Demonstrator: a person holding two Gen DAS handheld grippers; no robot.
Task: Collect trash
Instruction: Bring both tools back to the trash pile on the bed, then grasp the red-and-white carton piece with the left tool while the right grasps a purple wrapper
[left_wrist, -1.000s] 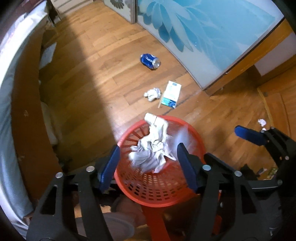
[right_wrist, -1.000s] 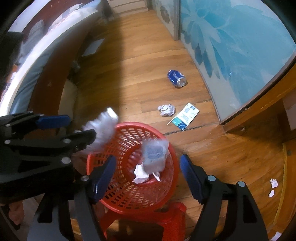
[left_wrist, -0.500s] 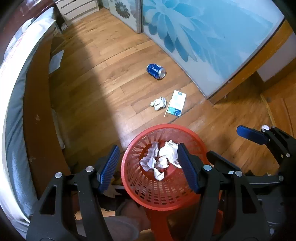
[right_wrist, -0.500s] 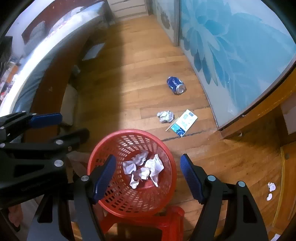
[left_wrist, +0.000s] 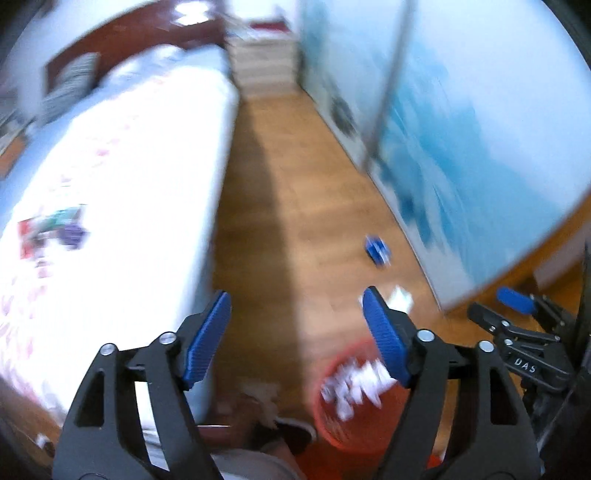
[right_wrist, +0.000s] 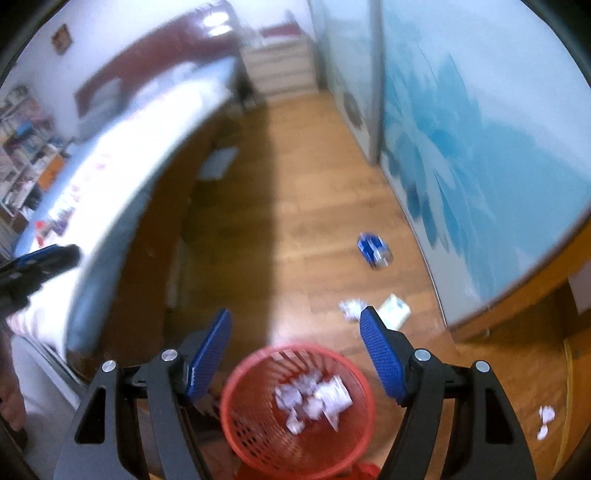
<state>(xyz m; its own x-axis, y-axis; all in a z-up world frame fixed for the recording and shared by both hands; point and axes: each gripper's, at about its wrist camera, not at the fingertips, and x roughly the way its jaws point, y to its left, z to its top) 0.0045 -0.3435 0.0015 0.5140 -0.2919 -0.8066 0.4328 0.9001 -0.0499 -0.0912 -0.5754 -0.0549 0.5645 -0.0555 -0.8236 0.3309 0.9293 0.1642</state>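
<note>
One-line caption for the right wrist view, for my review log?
Open right hand-held gripper above red basket of crumpled paper; blue can, paper wad and carton on the floor.

One red basket (right_wrist: 236, 435), one blue can (right_wrist: 373, 251), one carton (right_wrist: 396, 311), two tongs (right_wrist: 295, 350) (left_wrist: 295, 332).

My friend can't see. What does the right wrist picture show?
The open right gripper hangs above a red basket holding crumpled paper. On the wooden floor beyond lie a blue can, a paper ball and a small carton.

A white-covered bed (left_wrist: 110, 192) flanks the wooden floor (right_wrist: 295, 206), opposite a blue floral wall panel (right_wrist: 480, 147)
</note>
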